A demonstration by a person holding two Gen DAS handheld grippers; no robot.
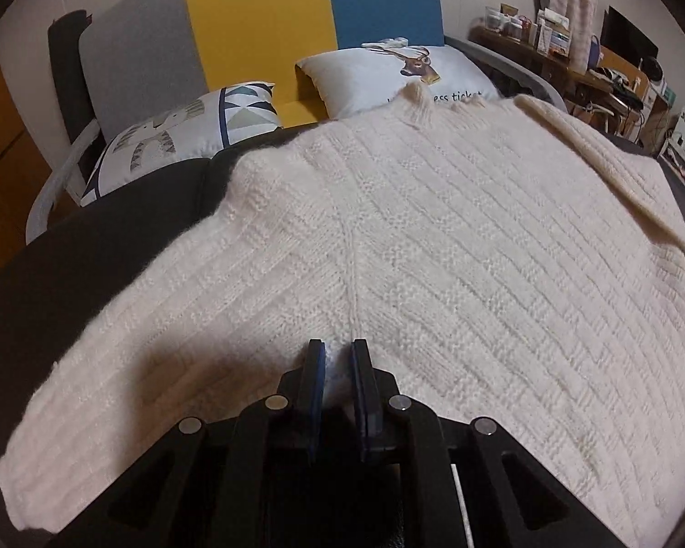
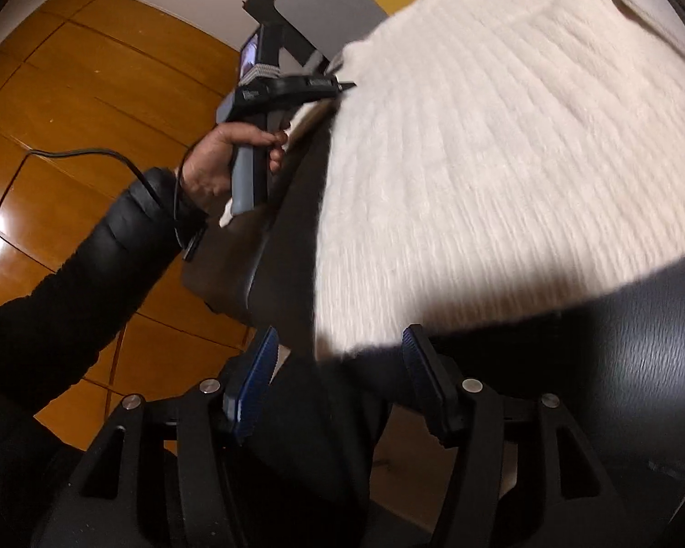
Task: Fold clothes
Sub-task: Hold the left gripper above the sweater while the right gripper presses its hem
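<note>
Left gripper (image 1: 338,351) sat nearly closed, pinching the near edge of the cream knit sweater (image 1: 434,237), which lay spread flat across the dark sofa seat (image 1: 91,246). Right gripper (image 2: 340,347) was released, jaws apart just short of the sweater's hem.

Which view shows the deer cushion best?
The left wrist view: the deer cushion lies in plain sight beyond the cream sweater, print and lettering showing. The right wrist view does not show it.
</note>
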